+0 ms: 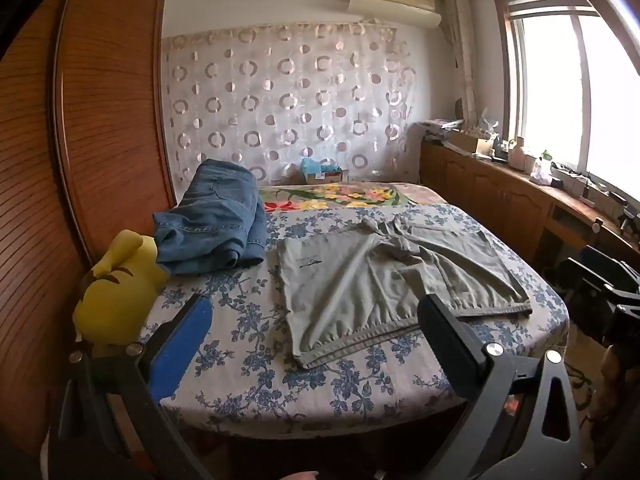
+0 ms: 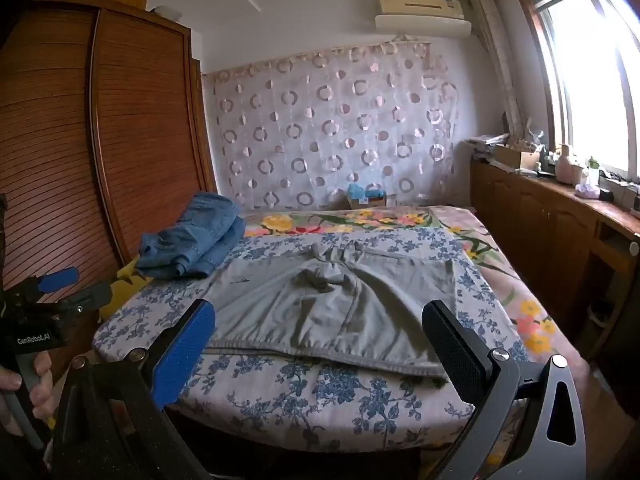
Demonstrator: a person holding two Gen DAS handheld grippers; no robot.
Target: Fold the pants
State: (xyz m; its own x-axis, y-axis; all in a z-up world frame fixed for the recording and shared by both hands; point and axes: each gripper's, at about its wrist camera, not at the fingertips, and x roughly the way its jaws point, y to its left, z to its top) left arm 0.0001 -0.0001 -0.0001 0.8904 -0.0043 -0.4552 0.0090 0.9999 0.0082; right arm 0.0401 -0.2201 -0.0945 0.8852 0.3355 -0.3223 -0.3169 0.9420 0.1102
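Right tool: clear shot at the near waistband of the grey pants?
Probably yes. The right tool is open and empty, aimed at the grey pants lying flat on the bed. Nothing lies between; the jeans sit off to the far left.

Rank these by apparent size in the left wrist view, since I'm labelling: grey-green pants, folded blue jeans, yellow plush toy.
1. Grey-green pants, spread flat.
2. Folded blue jeans.
3. Yellow plush toy, partly hidden and nearer the camera, so unsure against the jeans.
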